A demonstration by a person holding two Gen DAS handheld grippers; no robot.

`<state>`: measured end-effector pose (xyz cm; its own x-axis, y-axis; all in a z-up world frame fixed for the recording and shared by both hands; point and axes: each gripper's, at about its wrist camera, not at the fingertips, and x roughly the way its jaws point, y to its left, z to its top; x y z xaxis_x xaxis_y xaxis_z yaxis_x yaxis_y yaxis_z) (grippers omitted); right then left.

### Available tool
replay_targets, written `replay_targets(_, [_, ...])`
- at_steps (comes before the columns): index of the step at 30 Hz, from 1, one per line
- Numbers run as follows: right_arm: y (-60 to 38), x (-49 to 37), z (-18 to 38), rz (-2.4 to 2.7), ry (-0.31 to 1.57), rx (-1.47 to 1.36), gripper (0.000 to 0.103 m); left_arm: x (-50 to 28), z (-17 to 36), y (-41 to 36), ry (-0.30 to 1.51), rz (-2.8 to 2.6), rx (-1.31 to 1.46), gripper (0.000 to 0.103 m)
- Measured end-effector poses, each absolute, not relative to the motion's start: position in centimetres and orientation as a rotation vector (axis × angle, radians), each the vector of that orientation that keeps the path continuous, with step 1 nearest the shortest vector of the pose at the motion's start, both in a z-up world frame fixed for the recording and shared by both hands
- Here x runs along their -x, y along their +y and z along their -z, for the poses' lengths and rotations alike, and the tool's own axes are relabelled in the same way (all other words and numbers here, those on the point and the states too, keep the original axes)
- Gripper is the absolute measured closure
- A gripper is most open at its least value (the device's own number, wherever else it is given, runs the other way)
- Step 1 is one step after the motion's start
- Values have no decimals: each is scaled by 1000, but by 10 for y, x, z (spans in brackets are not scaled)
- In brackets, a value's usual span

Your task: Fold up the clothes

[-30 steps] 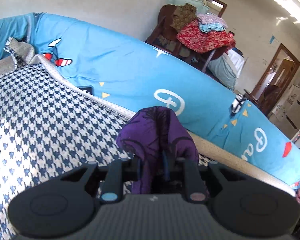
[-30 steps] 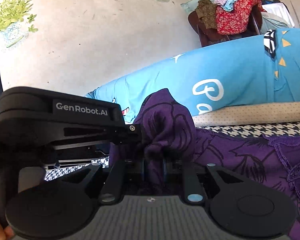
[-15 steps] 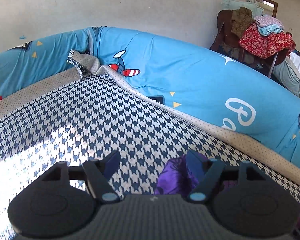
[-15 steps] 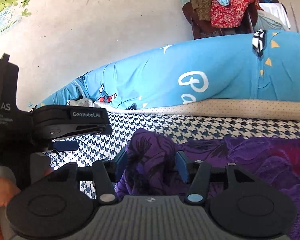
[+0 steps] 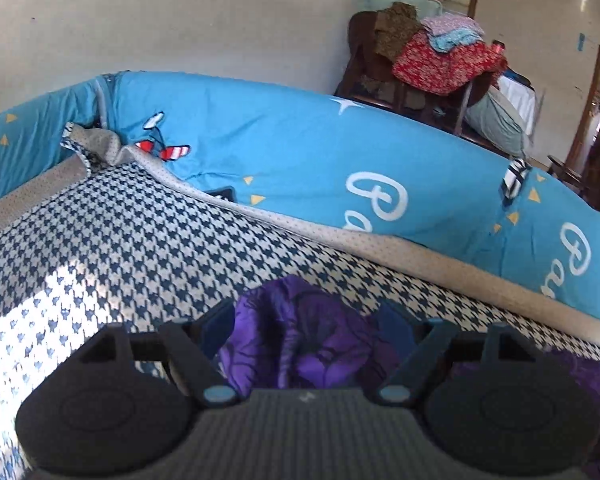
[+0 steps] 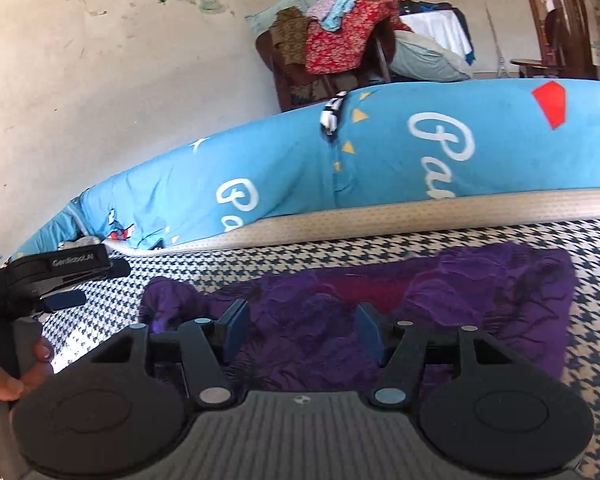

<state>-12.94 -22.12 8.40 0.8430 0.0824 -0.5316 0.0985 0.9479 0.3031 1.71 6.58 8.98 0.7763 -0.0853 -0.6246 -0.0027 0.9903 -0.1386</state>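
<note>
A purple patterned garment (image 6: pixel 460 300) lies spread on the houndstooth bedspread (image 6: pixel 596 352). In the right wrist view my right gripper (image 6: pixel 300 328) is open, its jaws wide apart just over the garment's near part. In the left wrist view my left gripper (image 5: pixel 306 332) is open too, with a bunched hump of the garment (image 5: pixel 300 336) lying between its blue pads, not pinched. The left gripper also shows in the right wrist view (image 6: pixel 66 276) at the garment's left end, held by a hand.
A rolled blue quilt (image 5: pixel 340 168) with white lettering runs along the far edge of the houndstooth bedspread (image 5: pixel 120 248). Behind it a chair (image 5: pixel 432 64) is piled with clothes against the wall. A doorway (image 5: pixel 596 120) shows at the far right.
Both grippers were shut on bunched purple cloth held up; both have opened and let it go. The garment now lies on the bedspread, and the grippers have dropped low over it.
</note>
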Motion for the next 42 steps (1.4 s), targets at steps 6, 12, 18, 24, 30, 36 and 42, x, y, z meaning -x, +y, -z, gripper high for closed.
replay_targets(6, [-276, 146, -82, 187, 571, -417, 38, -7, -64, 25, 753, 162, 58, 25])
replay_targets(12, [-329, 156, -69, 335, 582, -509, 36, -2, -49, 0, 784, 215, 0, 22])
replay_targets(18, [-359, 159, -47, 375, 611, -592, 35, -4, -37, -10, 818, 240, -15, 21])
replay_targets(24, [-368, 152, -31, 347, 623, -696, 35, -6, -29, -16, 839, 251, -32, 19])
replay_targets(30, [-370, 142, -16, 344, 626, -765, 35, -8, -22, -19, 876, 257, -45, 15])
replay_targets(36, [-366, 136, -11, 310, 597, -803, 73, -8, -20, -20, 888, 250, -70, 14])
replay_targets(42, [-337, 133, -39, 287, 513, -598, 87, -9, -23, -16, 889, 231, -63, 13])
